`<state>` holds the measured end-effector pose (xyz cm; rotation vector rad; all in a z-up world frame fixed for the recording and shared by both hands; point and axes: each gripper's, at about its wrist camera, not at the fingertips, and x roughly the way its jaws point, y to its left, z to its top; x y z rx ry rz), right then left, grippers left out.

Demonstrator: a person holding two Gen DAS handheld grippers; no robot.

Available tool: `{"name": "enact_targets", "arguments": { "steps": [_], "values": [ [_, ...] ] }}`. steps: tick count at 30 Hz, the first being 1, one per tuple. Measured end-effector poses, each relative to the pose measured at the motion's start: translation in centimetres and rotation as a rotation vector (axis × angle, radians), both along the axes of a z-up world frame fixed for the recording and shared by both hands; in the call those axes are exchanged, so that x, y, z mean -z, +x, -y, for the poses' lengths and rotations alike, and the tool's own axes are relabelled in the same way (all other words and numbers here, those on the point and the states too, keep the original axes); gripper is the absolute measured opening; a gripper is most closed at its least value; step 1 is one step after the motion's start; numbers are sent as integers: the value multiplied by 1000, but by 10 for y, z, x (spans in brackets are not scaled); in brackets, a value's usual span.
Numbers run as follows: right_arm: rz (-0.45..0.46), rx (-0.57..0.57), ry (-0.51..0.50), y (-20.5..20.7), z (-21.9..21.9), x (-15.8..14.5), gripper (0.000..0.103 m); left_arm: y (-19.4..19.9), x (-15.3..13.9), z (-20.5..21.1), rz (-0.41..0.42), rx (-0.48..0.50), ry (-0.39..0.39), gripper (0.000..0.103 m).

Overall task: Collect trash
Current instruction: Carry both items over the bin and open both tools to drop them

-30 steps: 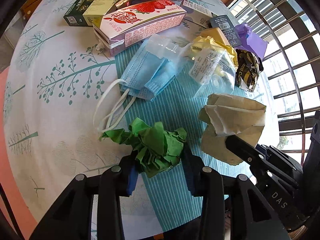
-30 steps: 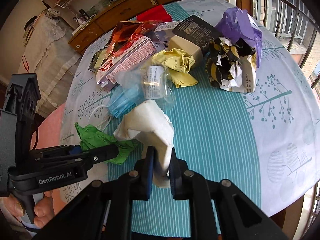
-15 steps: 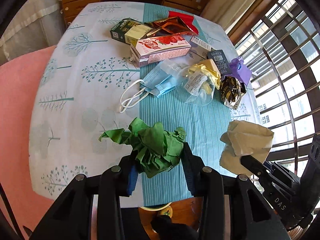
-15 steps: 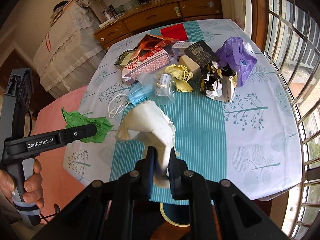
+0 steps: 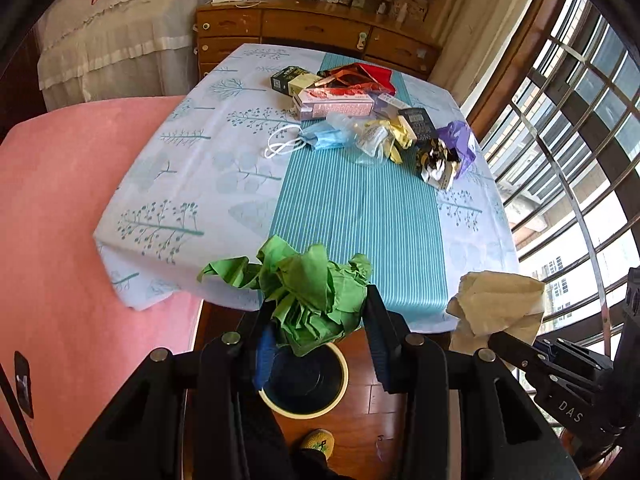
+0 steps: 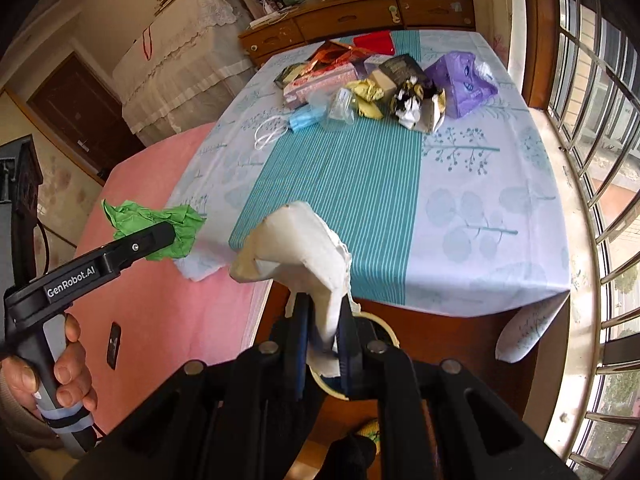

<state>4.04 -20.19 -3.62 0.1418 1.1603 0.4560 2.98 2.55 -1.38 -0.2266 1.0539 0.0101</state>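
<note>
Visibly, "GenRobot.AI" left claw (image 6: 182,236) clenching green paper (image 6: 160,226); right claw (image 6: 322,340) clenching tissue (image 6: 298,240).

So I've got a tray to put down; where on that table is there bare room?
The near half of the tablecloth is free, from the front edge up to the blue mask and foil wrapper. The far end is crowded: cartons, wrappers and the purple bag.
</note>
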Motion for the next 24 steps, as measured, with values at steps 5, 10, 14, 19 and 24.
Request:
{"name": "enact_targets", "arguments": {
  "steps": [5,10,14,19,24],
  "values": [
    [-52,-9,33,-29,3,18,13,-33,14,15,-63,26,45,38],
    [-118,2,42,-49,-1,45,13,-50,37,28,-115,64,97,38],
    [-181,21,11,-58,-8,82,13,-59,66,34,-148,96,111,38],
    [-271,95,-43,-59,-18,148,13,-56,126,33,-200,121,97,39],
    [-330,160,-91,-51,-31,231,14,-45,209,27,-252,138,49,39]
  ]
}}
